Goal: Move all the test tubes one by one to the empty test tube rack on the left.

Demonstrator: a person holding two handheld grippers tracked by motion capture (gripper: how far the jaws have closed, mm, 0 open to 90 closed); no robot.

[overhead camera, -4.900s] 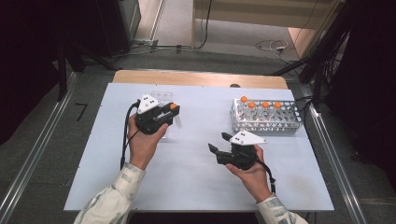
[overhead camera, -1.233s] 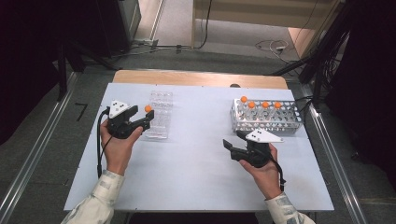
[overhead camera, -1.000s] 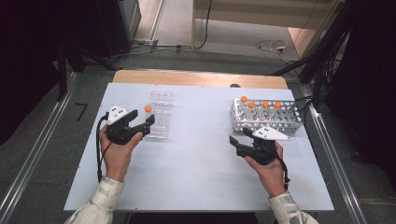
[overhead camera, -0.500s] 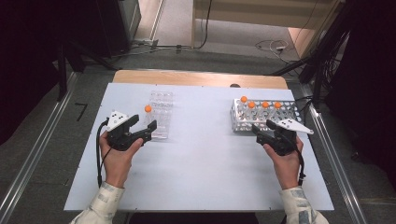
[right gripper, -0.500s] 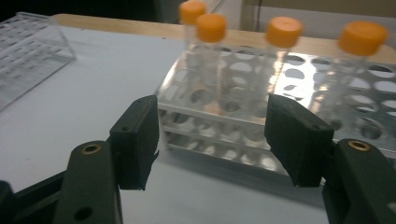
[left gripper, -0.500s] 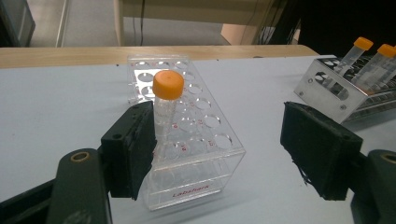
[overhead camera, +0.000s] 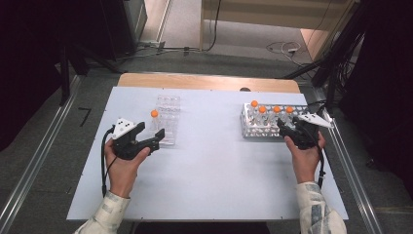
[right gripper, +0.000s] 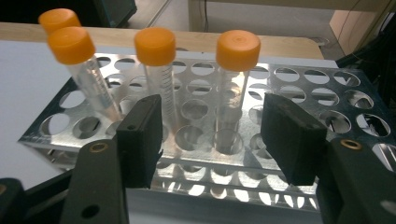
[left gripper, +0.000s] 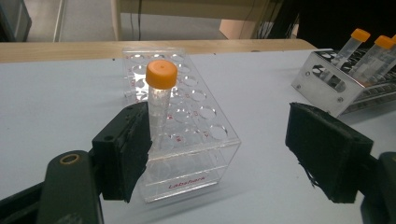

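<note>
Seen from the high view, the white tabletop (overhead camera: 209, 170) carries a clear plastic tube rack (overhead camera: 167, 119) at the left with one orange-capped clear tube (overhead camera: 154, 118) standing in it, and a perforated metal tube rack (overhead camera: 265, 124) at the right with four more orange-capped tubes (overhead camera: 269, 113). The left tongs (overhead camera: 155, 138) sit just beside the clear rack's near end; the right tongs (overhead camera: 281, 126) are at the metal rack's near right end.

From the left gripper view, the left tongs (left gripper: 219, 154) stand wide, having just been opening, and grip nothing. The single tube (left gripper: 159, 100) is upright in the clear rack (left gripper: 196, 135), close against the left pad. The risk here is that pulling the hand away sideways could drag that pad across the tube or nudge the light rack along the tabletop.

From the right gripper view, the right tongs (right gripper: 210, 135) are partly open and have just been closing, with the capped tube second from the right (right gripper: 233, 88) rising beyond the gap; I cannot tell whether it is truly between the pads. The neighbouring tube (right gripper: 158, 74) stands near the left pad, and two leaning tubes (right gripper: 79, 65) lie further left. Closing off-centre could catch the neighbour, or pinch the chosen tube askew so it jams in its hole on lifting.
</note>
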